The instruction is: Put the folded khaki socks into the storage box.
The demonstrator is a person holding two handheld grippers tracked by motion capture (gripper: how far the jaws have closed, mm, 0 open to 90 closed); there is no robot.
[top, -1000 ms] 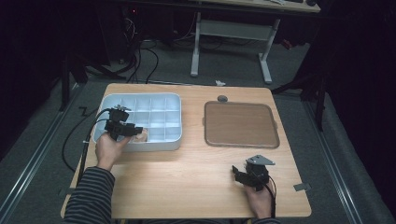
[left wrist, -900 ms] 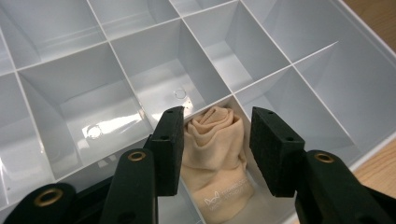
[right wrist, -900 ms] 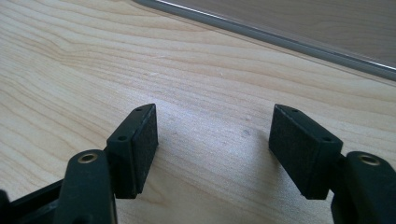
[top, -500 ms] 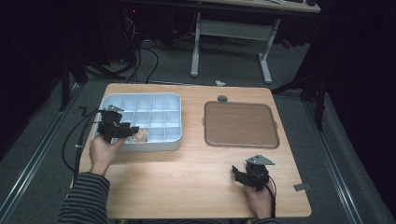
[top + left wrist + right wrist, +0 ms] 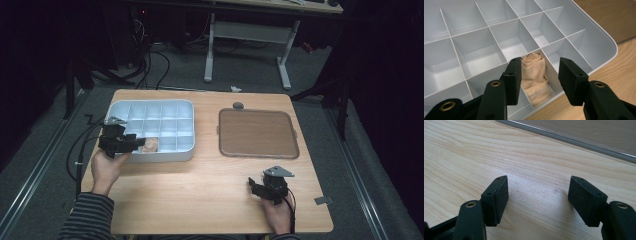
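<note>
Hovering over the bin (image 5: 186,149) at the surface's left edge, the left hand-held gripper (image 5: 540,75) stands released above the cloth (image 5: 535,78) in a front compartment. Placing looks done; withdrawal comes next. Right hand-held gripper (image 5: 537,200) rests released.

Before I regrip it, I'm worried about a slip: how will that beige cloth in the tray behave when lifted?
The cloth looks soft and creased, so it would probably droop. It seems light. The tray walls sit close around it, so it may drag on them.
</note>
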